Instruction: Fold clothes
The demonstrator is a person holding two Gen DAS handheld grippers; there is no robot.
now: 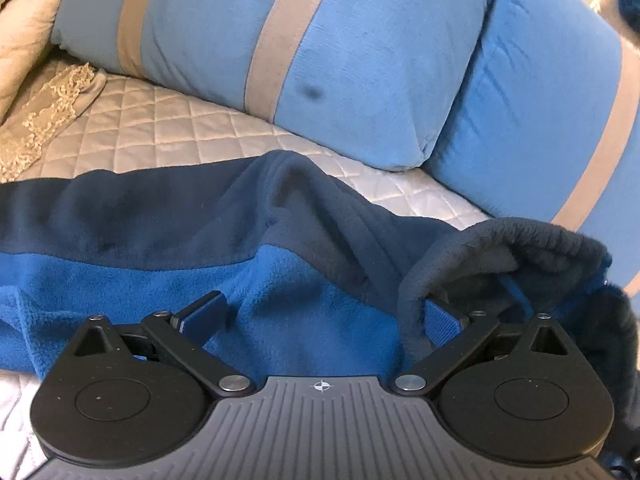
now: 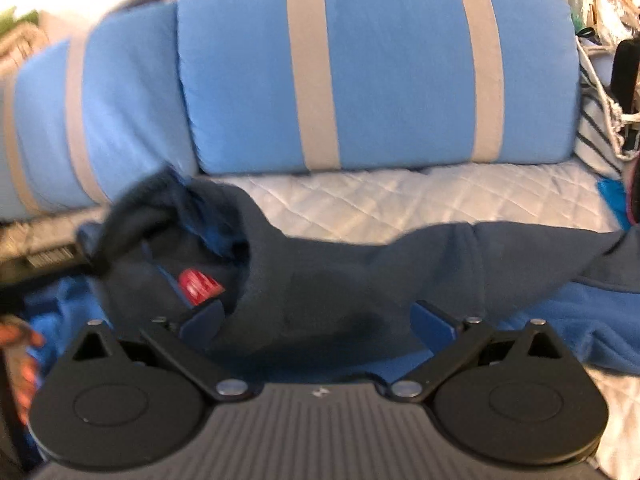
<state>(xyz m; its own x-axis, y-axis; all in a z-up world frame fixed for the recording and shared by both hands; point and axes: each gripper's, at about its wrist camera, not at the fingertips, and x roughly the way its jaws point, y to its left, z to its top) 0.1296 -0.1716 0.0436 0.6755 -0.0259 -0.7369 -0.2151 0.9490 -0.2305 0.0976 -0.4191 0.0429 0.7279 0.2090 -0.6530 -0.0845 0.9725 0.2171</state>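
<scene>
A fleece garment (image 1: pixel 168 240), navy over royal blue, lies crumpled across the white quilted bedspread (image 1: pixel 160 128). My left gripper (image 1: pixel 322 314) rests low over the royal blue part, open wide. A navy fold (image 1: pixel 500 256) of the garment, perhaps a hood or collar, drapes over its right finger (image 1: pixel 440 320). In the right wrist view the same garment (image 2: pixel 340 280) shows its navy side, with a red label (image 2: pixel 198 286) inside a raised fold. My right gripper (image 2: pixel 320 320) is open too, with navy fleece lying between its spread fingers. This view is blurred.
Two light blue pillows with grey stripes (image 1: pixel 320 48) (image 2: pixel 380 64) stand along the back of the bed. Beige lace-edged bedding (image 1: pixel 44 92) lies at far left. A striped bag (image 2: pixel 600 120) sits at the right. A person's hand (image 2: pixel 20 356) shows at the left edge.
</scene>
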